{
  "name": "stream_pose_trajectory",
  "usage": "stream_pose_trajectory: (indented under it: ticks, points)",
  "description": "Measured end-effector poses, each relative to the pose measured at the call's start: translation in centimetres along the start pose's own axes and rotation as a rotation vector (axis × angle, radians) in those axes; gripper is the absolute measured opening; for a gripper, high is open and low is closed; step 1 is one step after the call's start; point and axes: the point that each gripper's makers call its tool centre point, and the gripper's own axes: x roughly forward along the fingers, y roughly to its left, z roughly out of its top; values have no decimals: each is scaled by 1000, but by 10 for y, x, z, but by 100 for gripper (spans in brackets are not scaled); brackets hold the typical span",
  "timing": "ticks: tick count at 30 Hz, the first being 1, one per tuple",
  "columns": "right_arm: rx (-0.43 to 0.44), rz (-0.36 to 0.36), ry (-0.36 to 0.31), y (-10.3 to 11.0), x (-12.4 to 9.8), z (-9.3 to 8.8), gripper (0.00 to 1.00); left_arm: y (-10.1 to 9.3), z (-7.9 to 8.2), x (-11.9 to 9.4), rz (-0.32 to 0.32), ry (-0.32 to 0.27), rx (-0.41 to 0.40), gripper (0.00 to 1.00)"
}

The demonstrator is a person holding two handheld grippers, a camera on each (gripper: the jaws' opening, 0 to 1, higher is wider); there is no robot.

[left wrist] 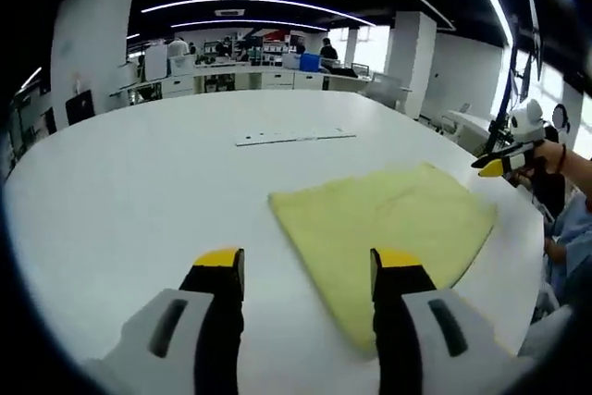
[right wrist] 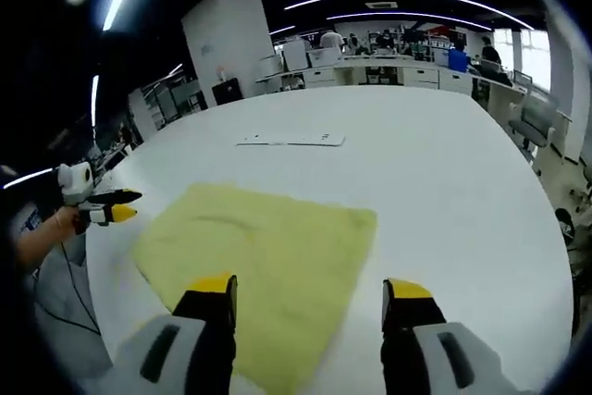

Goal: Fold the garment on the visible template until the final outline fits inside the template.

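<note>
The left gripper view looks across the white table [left wrist: 139, 191] toward its far edge, with the left gripper [left wrist: 307, 270] in front, its yellow-tipped jaws standing apart and holding nothing. The right gripper [left wrist: 504, 166] comes in from the right side of this view, held in a person's hand [left wrist: 546, 156] beyond the table's edge; its jaws look nearly together, but I cannot tell for sure from here.

The right gripper view settles that — the right gripper [right wrist: 314, 301] has its jaws wide apart, empty, hanging over the near part of the cloth. Here the left gripper [right wrist: 116, 206] enters from the left, off the table's edge, in a hand [right wrist: 55, 228] with a cable [right wrist: 79, 298] trailing below it.

The yellow cloth [left wrist: 388, 228] lies flat on the table near the edge closest to the person, roughly four-sided, folded, with soft creases [right wrist: 222, 224] across its top. No gripper touches it.

A thin white strip [left wrist: 294, 137] lies well apart from the cloth, toward the middle of the table.

Behind the table stand desks [right wrist: 388, 71] with shelving and a blue bin [left wrist: 309, 61]; what the bin holds is too small to tell.
</note>
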Motion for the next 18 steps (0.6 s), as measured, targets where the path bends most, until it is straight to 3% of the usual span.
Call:
stream_pose_trajectory:
  ticks: [10, 18]
  points:
    - [-4, 41, 22, 12, -13, -27, 61, -24, -30, -18, -51, 65, 28, 46]
    - [-5, 53, 33, 21, -24, -49, 57, -31, -49, -27, -69, 103, 22, 42]
